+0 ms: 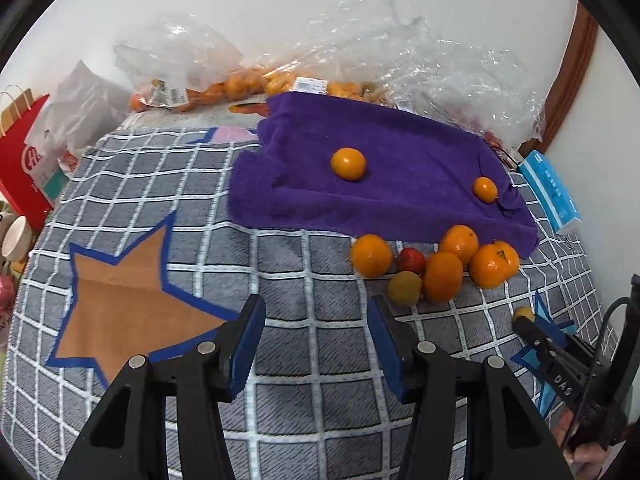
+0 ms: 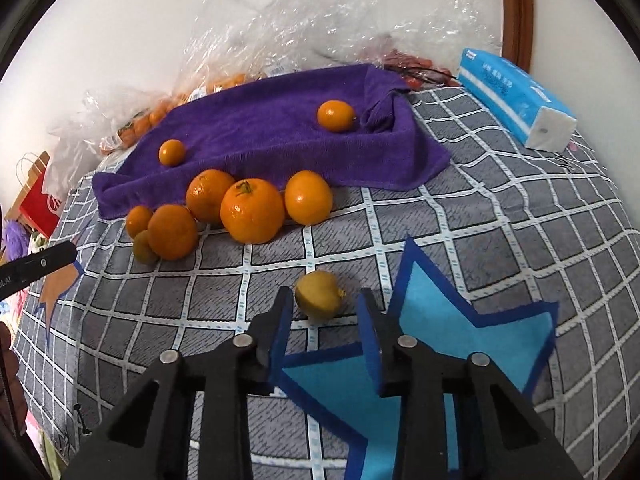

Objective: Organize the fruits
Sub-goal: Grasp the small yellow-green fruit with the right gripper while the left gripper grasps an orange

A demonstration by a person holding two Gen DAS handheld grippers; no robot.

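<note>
A purple towel [image 1: 384, 168] [image 2: 280, 140] lies on the checked cloth with two small oranges on it [image 1: 348, 163] [image 1: 485, 189]. In front of it sits a cluster of oranges [image 1: 442, 276] [image 2: 252, 210] with a red fruit [image 1: 411, 260] and a yellowish one [image 1: 404, 288]. A lone yellow-green fruit [image 2: 320, 294] [image 1: 523, 314] lies just beyond my right gripper [image 2: 324, 308], whose jaws are open on either side of it. My left gripper [image 1: 316, 320] is open and empty above the cloth, left of the cluster. The right gripper's tip shows in the left wrist view [image 1: 532, 330].
Clear plastic bags of oranges [image 1: 224, 88] lie along the wall behind the towel. A blue tissue pack [image 2: 516, 100] lies at the right. A red paper bag [image 1: 24, 168] stands at the left. An orange star patch [image 1: 124, 292] and a blue star patch [image 2: 440, 344] mark the cloth.
</note>
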